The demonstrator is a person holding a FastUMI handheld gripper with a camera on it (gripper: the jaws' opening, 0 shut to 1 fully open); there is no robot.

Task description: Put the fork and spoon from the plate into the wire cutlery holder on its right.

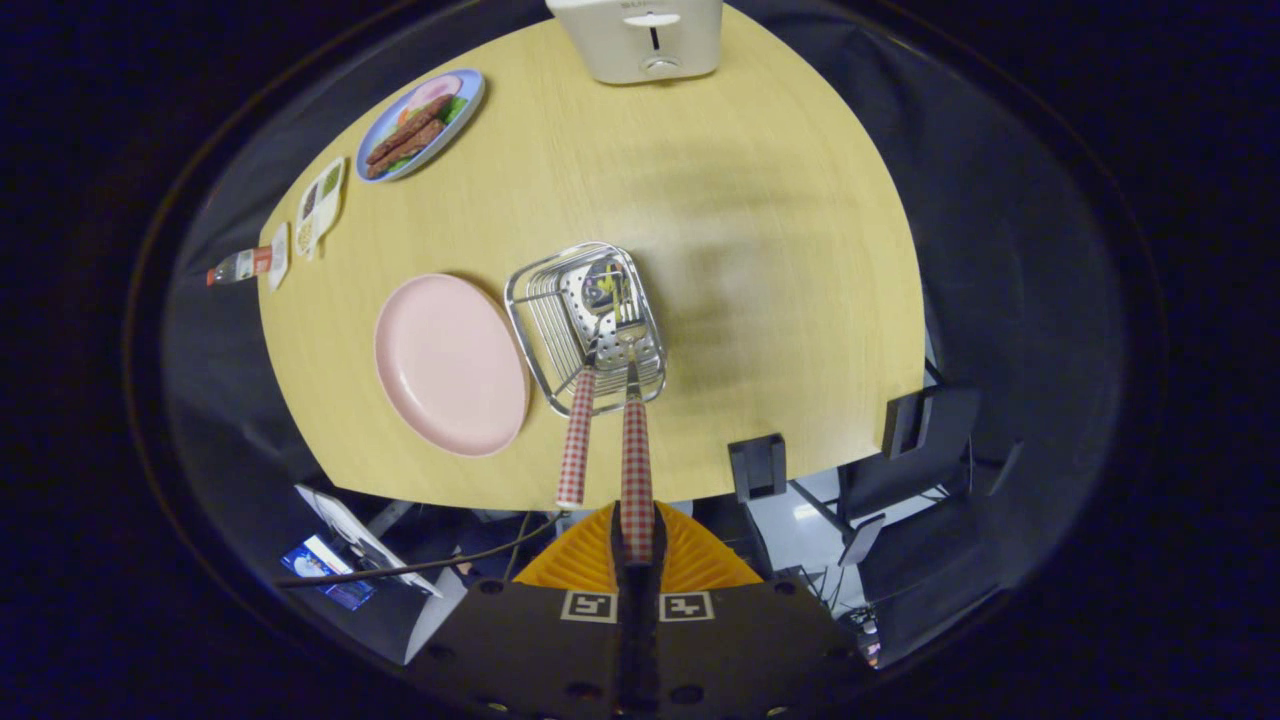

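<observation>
I look down from high above a wooden table point(780, 250). My gripper point(637, 535) is shut on the end of a red-checked handle; this utensil, the fork point(634, 440), reaches down with its head inside the wire cutlery holder point(523, 305). The spoon point(577, 440), with the same checked handle, stands in the holder and leans over its near rim, just left of the fork. Left of the holder lies the pink plate point(450, 365), with nothing on it.
A white toaster point(640, 40) stands at the table's far edge. A blue plate of food point(420, 125), small sauce trays point(320, 205) and a bottle point(235, 268) sit far left. Dark chairs point(920, 440) and a laptop point(350, 535) lie below the near edge.
</observation>
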